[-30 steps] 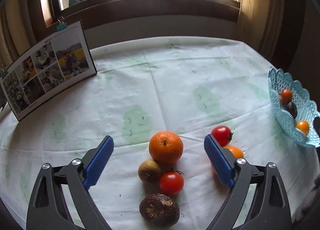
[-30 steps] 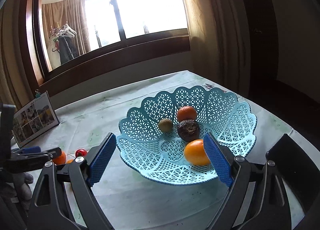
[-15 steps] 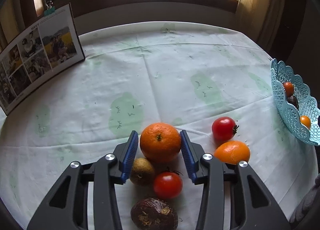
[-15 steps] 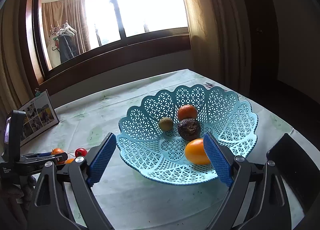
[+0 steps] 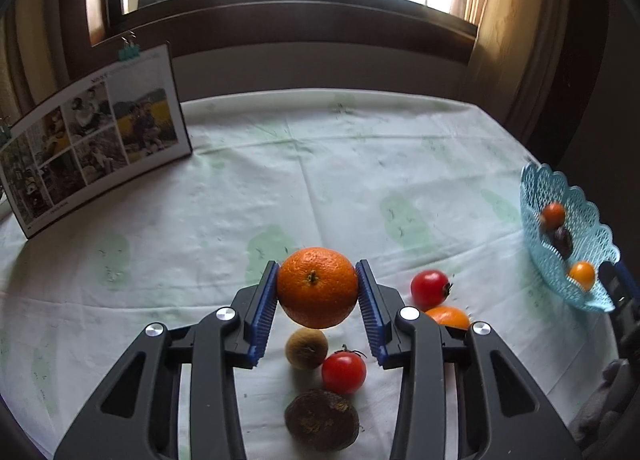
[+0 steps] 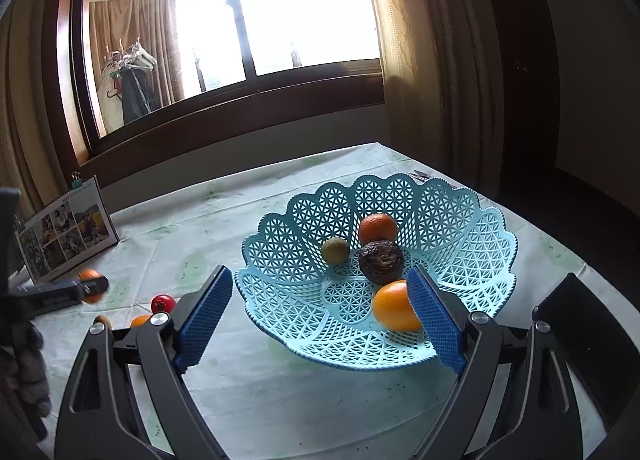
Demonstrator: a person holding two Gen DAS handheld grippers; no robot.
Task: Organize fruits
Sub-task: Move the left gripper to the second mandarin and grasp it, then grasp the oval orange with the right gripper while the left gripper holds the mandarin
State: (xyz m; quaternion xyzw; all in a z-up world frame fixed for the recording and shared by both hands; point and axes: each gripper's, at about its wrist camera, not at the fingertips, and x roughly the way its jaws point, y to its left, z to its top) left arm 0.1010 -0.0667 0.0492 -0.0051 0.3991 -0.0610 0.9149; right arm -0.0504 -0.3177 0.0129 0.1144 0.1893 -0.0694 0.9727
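Observation:
My left gripper is shut on a large orange and holds it lifted above the tablecloth. Below it on the cloth lie a kiwi, a red tomato and a dark wrinkled fruit. To the right lie a second tomato and a small orange fruit. My right gripper is open and empty in front of the blue lattice basket, which holds an orange, a kiwi, a dark fruit and a yellow-orange fruit. The basket also shows in the left wrist view.
A photo calendar stands at the table's back left. A window sill and curtains run behind the table. The table edge drops off to the right of the basket. The left gripper with the orange shows at the far left of the right wrist view.
My left gripper closed around the large orange and lifted it off the cloth. The right gripper has stayed open in front of the basket.

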